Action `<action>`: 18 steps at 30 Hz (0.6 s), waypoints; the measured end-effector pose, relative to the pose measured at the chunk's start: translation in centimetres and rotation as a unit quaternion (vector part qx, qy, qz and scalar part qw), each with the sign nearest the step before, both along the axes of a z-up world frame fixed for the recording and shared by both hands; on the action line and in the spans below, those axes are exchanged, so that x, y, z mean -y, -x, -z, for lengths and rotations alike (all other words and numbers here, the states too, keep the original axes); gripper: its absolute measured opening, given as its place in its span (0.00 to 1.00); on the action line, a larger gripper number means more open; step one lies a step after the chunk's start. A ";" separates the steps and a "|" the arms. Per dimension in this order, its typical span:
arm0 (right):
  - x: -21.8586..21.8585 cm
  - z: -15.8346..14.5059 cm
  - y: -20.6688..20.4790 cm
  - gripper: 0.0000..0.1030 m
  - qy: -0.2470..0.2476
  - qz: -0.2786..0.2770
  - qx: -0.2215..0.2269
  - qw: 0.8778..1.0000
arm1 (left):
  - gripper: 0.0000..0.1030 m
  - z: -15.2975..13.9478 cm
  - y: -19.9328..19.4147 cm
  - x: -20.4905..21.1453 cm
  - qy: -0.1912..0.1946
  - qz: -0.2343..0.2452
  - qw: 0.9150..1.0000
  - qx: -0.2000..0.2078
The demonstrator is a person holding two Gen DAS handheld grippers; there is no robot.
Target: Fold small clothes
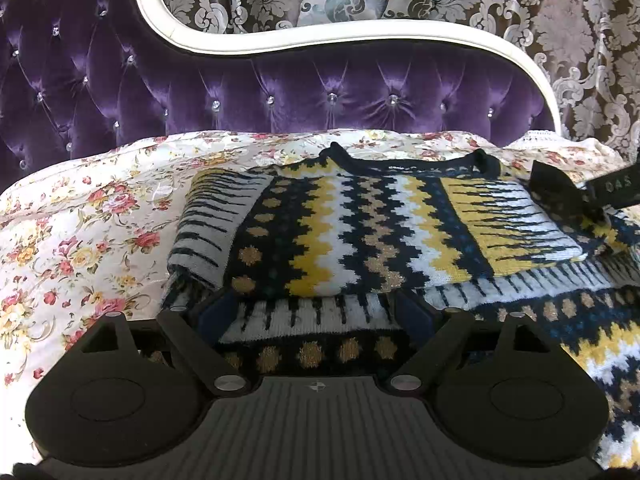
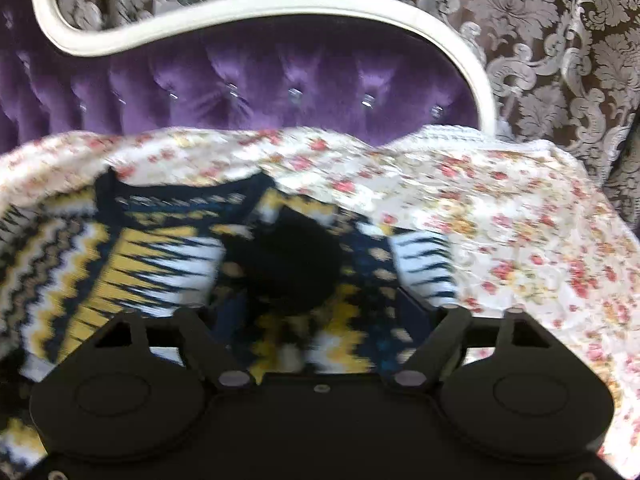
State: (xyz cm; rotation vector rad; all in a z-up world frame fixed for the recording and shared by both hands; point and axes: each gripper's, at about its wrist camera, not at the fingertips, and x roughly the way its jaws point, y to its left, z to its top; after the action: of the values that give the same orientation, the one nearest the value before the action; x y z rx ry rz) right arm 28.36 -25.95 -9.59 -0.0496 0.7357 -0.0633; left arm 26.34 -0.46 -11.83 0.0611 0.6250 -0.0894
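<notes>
A knitted sweater (image 1: 360, 236) in navy, yellow and white zigzag bands lies on the floral bedspread (image 1: 80, 220), sleeves folded in over the body. My left gripper (image 1: 316, 312) sits low at the near hem, jaws spread wide around the fabric, which lies between them. My right gripper (image 2: 316, 300) is over the sweater's right shoulder (image 2: 168, 256); a dark blurred shape fills the gap between its jaws, so its state is unclear. The right gripper's black fingertip (image 1: 560, 190) shows in the left wrist view, resting on the sweater's right side.
A purple tufted headboard (image 1: 280, 92) with a white frame stands behind the bed. Patterned damask curtains (image 1: 580, 40) hang beyond it. The bedspread extends left of the sweater and to its right (image 2: 520, 240).
</notes>
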 end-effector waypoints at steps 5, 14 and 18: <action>4.2 -0.2 1.2 0.75 -0.014 0.047 -0.008 0.999 | 0.83 0.0 0.0 0.0 0.002 0.001 1.000 0.001; 9.1 -1.0 4.9 0.76 -0.106 0.087 -0.003 0.991 | 0.83 0.0 -0.1 0.1 -0.001 0.000 1.000 0.000; 9.0 -1.3 7.0 0.76 -0.143 0.072 -0.004 0.987 | 0.83 -0.1 -0.3 0.2 -0.007 0.000 1.000 -0.004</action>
State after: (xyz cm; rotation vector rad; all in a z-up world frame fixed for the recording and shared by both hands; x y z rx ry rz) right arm 21.37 -34.96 -8.30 0.2785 0.7487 -0.0939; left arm 26.59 -0.71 -11.68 0.0754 0.6330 -0.0860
